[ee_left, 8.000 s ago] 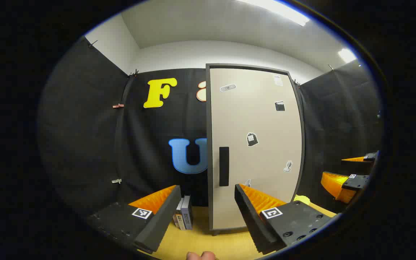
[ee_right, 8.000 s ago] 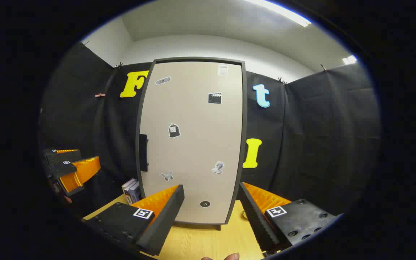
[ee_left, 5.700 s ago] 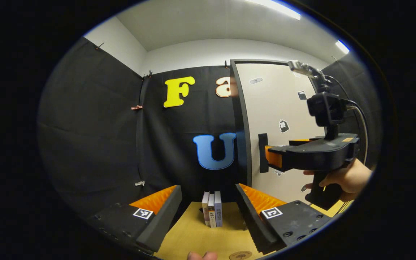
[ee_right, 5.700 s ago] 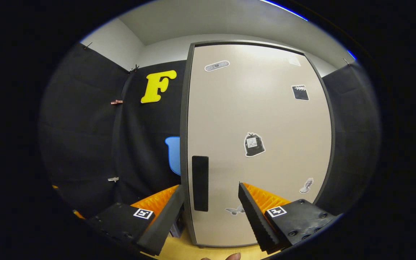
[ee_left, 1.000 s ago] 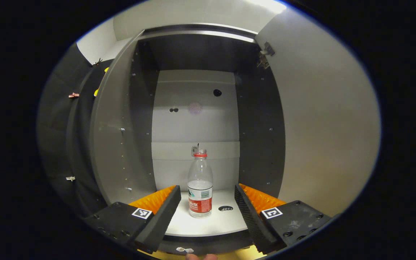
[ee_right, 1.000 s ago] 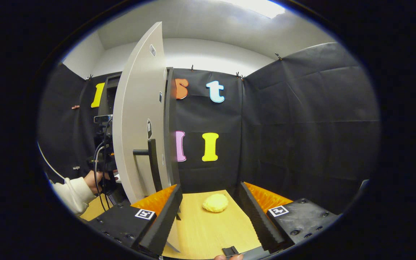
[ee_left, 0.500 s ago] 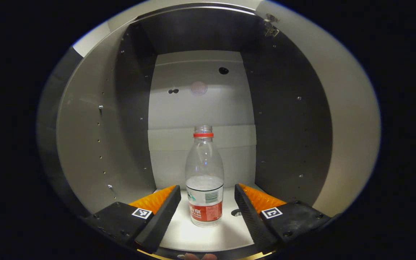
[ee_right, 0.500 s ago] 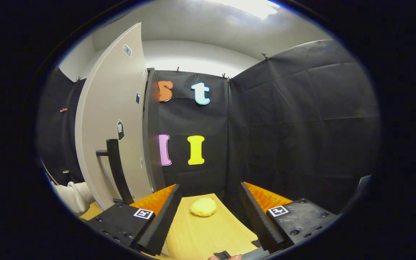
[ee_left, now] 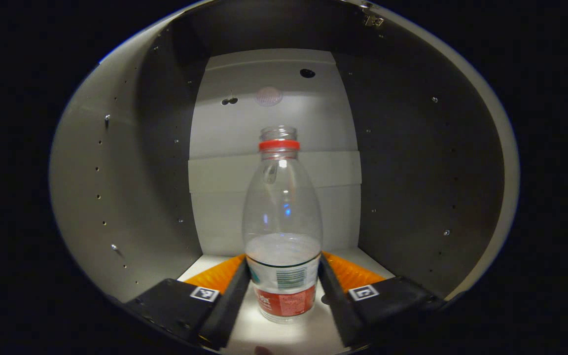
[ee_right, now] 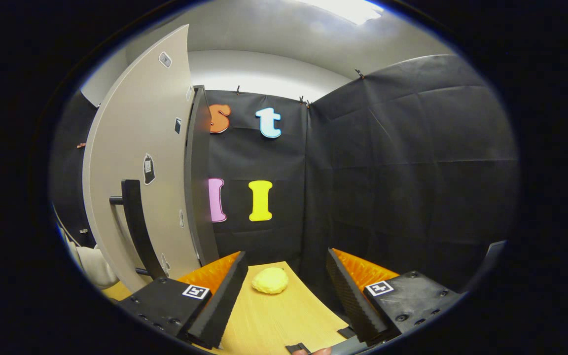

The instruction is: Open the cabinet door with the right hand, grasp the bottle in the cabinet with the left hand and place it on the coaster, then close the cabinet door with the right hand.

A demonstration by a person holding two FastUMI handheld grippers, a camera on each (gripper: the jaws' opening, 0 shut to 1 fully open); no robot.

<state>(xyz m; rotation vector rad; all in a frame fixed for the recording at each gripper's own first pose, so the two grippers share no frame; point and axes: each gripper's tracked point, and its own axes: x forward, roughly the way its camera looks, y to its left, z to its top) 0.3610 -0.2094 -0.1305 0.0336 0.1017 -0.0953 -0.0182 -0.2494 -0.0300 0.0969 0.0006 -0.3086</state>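
Observation:
A clear plastic bottle (ee_left: 282,212) with a red neck ring, a red-and-white label and no cap stands upright on the cabinet's pale floor (ee_left: 308,335). My left gripper (ee_left: 284,291) is inside the cabinet, and both its fingers press on the bottle's label from the sides. In the right gripper view the beige cabinet door (ee_right: 136,148) stands swung open at the left, its dark bar handle (ee_right: 133,217) facing me. My right gripper (ee_right: 284,291) is open over the wooden table (ee_right: 274,320), clear of the door and holding nothing.
Dark side walls and a pale back panel (ee_left: 274,113) close in around the bottle. A yellow lump (ee_right: 269,280) lies on the table beyond my right fingers. A pale sleeve (ee_right: 89,268) shows behind the door's lower edge. Black cloth walls stand to the right.
My left gripper went deeper into the cabinet and its fingers closed onto the bottle. The right gripper drifted slightly right, away from the open door.

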